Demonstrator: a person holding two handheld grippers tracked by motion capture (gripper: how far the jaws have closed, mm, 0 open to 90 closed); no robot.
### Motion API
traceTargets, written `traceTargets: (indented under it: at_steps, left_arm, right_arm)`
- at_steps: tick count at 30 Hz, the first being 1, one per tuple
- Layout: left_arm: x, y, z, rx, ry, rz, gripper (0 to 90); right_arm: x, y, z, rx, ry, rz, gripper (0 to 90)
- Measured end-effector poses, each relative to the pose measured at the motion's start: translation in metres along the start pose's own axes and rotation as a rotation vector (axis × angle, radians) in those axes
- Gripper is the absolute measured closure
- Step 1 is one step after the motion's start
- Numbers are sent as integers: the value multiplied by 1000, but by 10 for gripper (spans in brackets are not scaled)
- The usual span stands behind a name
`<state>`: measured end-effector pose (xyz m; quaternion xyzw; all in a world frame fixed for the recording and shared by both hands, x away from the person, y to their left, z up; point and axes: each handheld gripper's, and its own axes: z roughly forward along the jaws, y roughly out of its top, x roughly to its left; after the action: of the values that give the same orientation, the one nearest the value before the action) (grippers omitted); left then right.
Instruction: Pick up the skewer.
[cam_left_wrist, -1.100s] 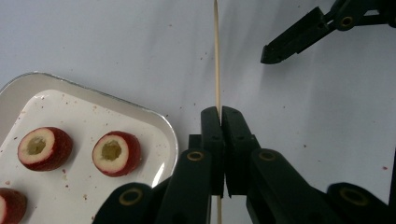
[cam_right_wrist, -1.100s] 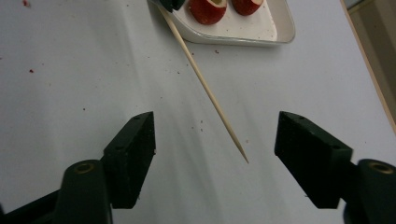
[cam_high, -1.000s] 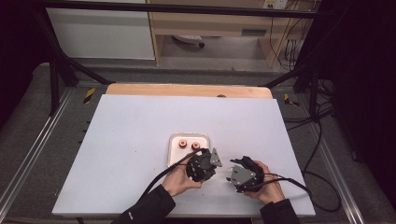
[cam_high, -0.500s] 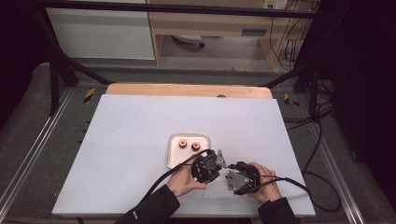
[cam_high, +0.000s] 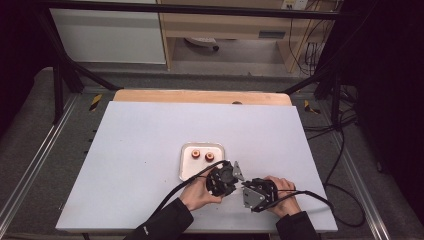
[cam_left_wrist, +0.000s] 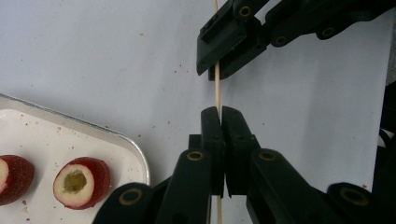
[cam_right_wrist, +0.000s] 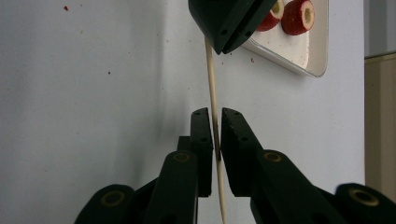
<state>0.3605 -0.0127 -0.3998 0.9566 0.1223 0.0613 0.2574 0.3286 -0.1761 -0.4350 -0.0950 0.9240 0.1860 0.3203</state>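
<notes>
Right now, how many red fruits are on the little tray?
2. One cored red fruit sits on the tray's far left, the other just right of it; none looks hidden.

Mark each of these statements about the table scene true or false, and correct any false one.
1. Both tongs grip the same thin wooden skewer. True.
2. The left tongs stand wide open. False: they are shut on the skewer.
3. Two cored red fruit pieces lie on the white tray. True.
4. A fruit piece is already threaded on the skewer. False: the stretch of skewer between the tongs is bare.
5. The right tongs have just been closing around the skewer. True.
6. The tray sits at the table's far edge. False: it lies just beyond the hands.
</notes>
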Motion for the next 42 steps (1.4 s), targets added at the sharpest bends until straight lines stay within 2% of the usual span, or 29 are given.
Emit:
traceTargets:
  at_steps: [5, 15, 16, 17, 19, 20, 23, 29, 35, 42]
  left_arm:
    - [0, 0, 0, -3, -4, 0, 882]
    - [1, -1, -3, 0, -5, 1, 875]
    - [2, -1, -4, 7, -6, -4, 860]
    - [3, -2, -5, 17, -7, -6, 796]
    - [4, -3, -7, 41, 3, -18, 781]
    - [5, -4, -8, 56, 3, -21, 761]
    - [9, -6, -9, 88, -6, -48, 746]
    - [12, -7, -7, 148, -15, -73, 769]
    - [12, -5, -2, 185, -32, -66, 836]
    - [11, -3, 2, 200, -42, -77, 874]
  right_arm:
    - [1, 1, 0, 13, 3, -33, 883]
    - [1, 4, -1, 26, -1, -77, 893]
    - [1, 4, -1, 29, -4, -84, 892]
    - [1, 4, -2, 41, -7, -90, 892]
    - [1, 5, -2, 53, -15, -100, 892]
    - [0, 5, -2, 68, -23, -124, 892]
    - [-1, 6, -1, 68, -27, -132, 892]
    - [-4, 12, -1, 92, -32, -172, 892]
    - [-5, 18, 0, 96, -36, -208, 892]
    - [-5, 22, 0, 101, -41, -232, 892]
